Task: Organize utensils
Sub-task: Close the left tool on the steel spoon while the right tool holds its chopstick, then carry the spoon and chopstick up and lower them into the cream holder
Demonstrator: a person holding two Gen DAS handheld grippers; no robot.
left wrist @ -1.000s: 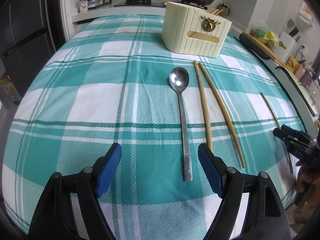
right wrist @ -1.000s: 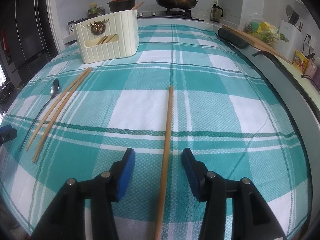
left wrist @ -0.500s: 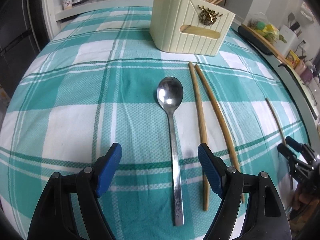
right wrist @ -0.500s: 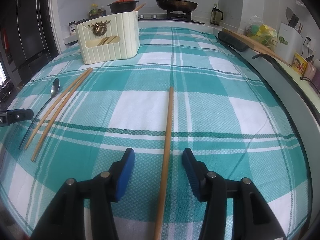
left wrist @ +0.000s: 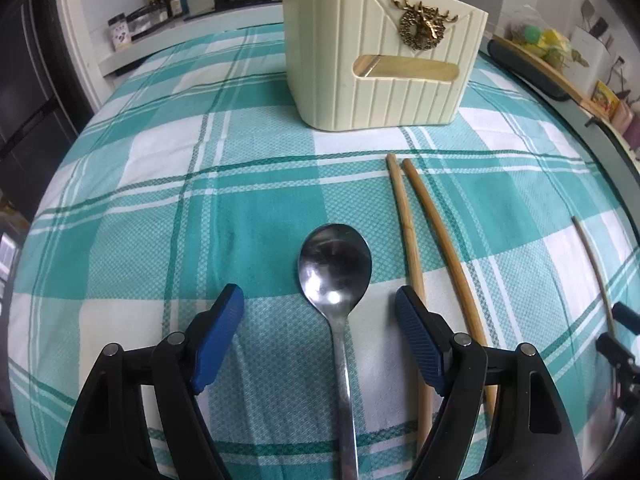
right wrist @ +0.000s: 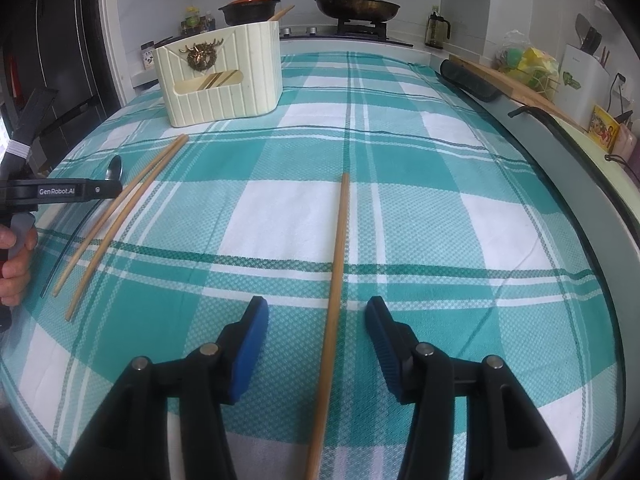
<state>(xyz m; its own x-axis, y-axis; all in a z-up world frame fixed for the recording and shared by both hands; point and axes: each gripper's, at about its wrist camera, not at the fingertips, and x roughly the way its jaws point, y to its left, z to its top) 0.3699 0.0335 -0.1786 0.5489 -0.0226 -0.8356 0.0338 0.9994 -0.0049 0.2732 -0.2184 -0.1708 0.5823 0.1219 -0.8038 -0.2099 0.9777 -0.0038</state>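
Observation:
A metal spoon (left wrist: 335,272) lies on the teal checked cloth, its handle running between the open jaws of my left gripper (left wrist: 319,320). Two wooden chopsticks (left wrist: 432,240) lie just right of it. A cream utensil holder (left wrist: 380,68) with a gold emblem stands beyond. My right gripper (right wrist: 316,322) is open, straddling a single chopstick (right wrist: 338,264) on the cloth. In the right wrist view the holder (right wrist: 224,80) stands at the far left, the chopstick pair (right wrist: 120,216) and the spoon's bowl (right wrist: 114,169) lie left, partly behind the left gripper.
The table's right edge (right wrist: 580,184) curves close by. A stove with a pan (right wrist: 356,6) and a pot (right wrist: 250,8) sits beyond the table. A counter with a board and bags (right wrist: 524,64) runs along the right.
My left gripper has moved forward along the spoon, so its jaws now flank the neck below the bowl. My right gripper has barely moved over the single chopstick.

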